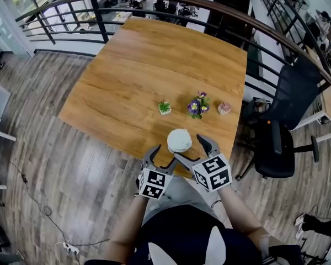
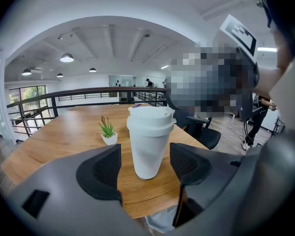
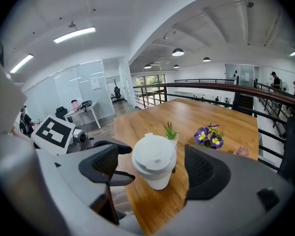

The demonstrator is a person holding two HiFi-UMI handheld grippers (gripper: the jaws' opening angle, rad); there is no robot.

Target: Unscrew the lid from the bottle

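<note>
Bottle (image 1: pixel 179 141), white w/ lid (image 3: pixel 155 156) on, stands upright at the table's (image 1: pixel 132 81) near edge, toward the right corner. Left gripper (image 1: pixel 160 159) is wide open; the body shows btwn its jaws, pads clear of it. Right gripper (image 1: pixel 190 148) is also wide open w/ the lid framed btwn its jaws, nothing held. Looks like the approach step. To do it well: left clamps the body low & square first, then right centres on the lid rim, closes level and twists about the upright axis. Keep the base pressed down so it can't slide off the edge.
</note>
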